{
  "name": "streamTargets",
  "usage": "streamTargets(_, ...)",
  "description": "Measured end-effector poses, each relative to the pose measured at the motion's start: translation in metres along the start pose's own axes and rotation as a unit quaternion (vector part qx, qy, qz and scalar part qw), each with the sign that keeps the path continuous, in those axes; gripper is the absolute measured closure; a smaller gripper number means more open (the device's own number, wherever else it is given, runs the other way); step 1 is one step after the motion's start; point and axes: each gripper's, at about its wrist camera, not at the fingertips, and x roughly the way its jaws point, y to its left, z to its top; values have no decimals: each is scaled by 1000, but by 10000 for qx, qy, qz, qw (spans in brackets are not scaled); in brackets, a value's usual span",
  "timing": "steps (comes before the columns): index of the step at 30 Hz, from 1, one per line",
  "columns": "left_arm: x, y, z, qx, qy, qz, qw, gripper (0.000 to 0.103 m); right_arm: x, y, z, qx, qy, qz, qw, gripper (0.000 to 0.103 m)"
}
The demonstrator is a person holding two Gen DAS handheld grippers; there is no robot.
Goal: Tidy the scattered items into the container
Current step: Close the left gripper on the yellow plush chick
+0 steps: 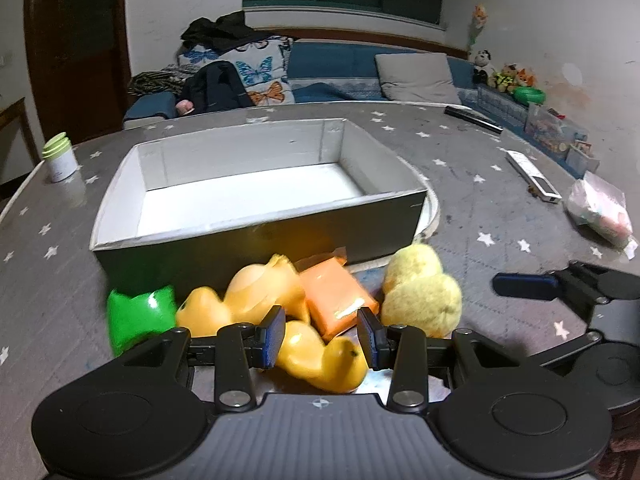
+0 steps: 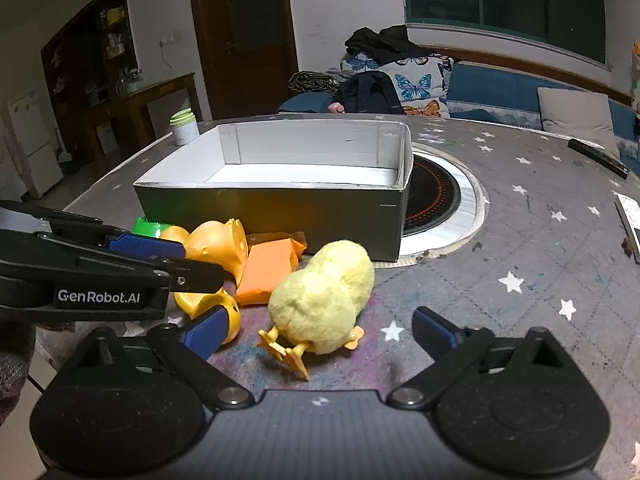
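Between the blue pads of the left tongs (image 1: 321, 336) lies a yellow rubber duck (image 1: 324, 356), its long axis running slantwise from the left pad toward the lower right, the dark-dotted end nearest the camera. The jaws stand apart on either side of it; whether the pads press it I cannot tell. Just beyond these tongs sit a second yellow duck (image 1: 260, 292), a green toy (image 1: 138, 312) off to the left, and an orange packet (image 1: 340, 300) lying flat, its long side angled away to the left.

The right tongs (image 2: 316, 334) are spread wide and grip nothing. A fluffy yellow chick (image 2: 324, 300) lies on its side between the pads, untouched by them, its orange feet (image 2: 288, 350) pointing back at the camera and its body stretching away toward the box (image 2: 272, 208). That open box stands on the starred desk (image 2: 520, 264) just past the toys, its long side facing both tongs.
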Motion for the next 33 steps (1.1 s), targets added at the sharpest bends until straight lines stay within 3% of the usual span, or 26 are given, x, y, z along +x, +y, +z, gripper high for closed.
streamTargets(8, 4, -10, 20, 61, -15, -495, 9988, 61, 4, -9, 4, 245, -27, 95, 9997, 13)
streamTargets(13, 10, -21, 29, 285, 20, -814, 9963, 61, 8, -15, 5, 389, -20, 159, 9991, 23)
streamTargets(20, 26, -31, 34, 301, 364, -1302, 9904, 61, 15, -20, 2, 514, 79, 294, 9982, 36)
streamTargets(25, 45, -31, 38, 186, 707, -1242, 9896, 60, 21, -19, 3, 535, 115, 439, 9975, 44)
streamTargets(33, 61, -18, 38, -96, 915, -1349, 9866, 60, 29, -18, 3, 538, 150, 559, 9969, 46)
